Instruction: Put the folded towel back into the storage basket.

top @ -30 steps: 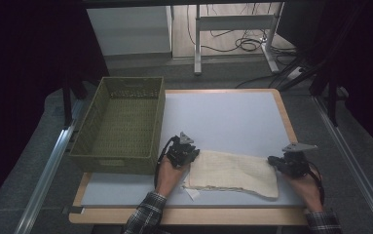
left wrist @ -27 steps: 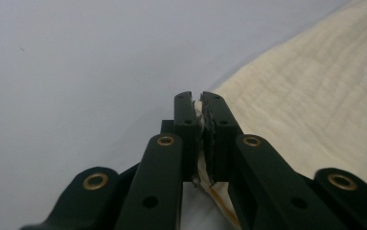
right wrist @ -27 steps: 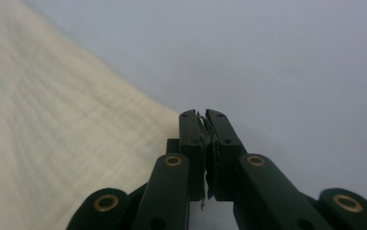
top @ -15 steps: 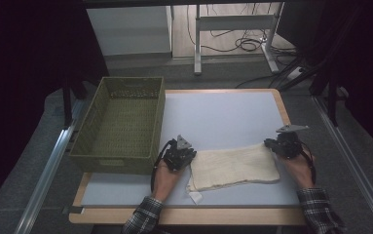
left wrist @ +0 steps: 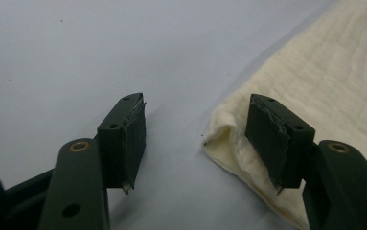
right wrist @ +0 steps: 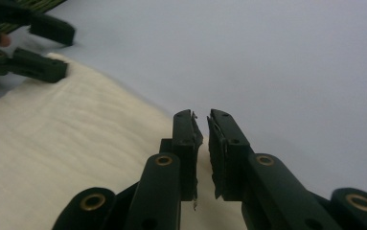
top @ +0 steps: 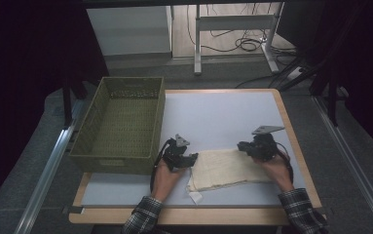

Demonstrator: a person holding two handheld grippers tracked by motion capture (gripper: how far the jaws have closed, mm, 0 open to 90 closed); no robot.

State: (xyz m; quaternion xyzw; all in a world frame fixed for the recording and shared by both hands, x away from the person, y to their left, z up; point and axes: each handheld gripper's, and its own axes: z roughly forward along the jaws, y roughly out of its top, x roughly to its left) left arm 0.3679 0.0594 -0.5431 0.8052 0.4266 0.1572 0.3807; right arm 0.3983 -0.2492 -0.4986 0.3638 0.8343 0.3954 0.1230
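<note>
From above, the cream cloth (top: 228, 168) lies folded near the table's (top: 223, 112) front edge beside the basket (top: 121, 122), not yet in it; the left gripper (left wrist: 195, 139) stands spread at its corner, and the right gripper (right wrist: 204, 143) is nearly closed, seemingly pinching nothing.

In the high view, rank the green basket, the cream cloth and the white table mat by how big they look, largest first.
1. White table mat, the largest by far.
2. Green basket, clearly bigger than the cloth.
3. Cream cloth, the smallest, lying between the left gripper and right gripper.
</note>
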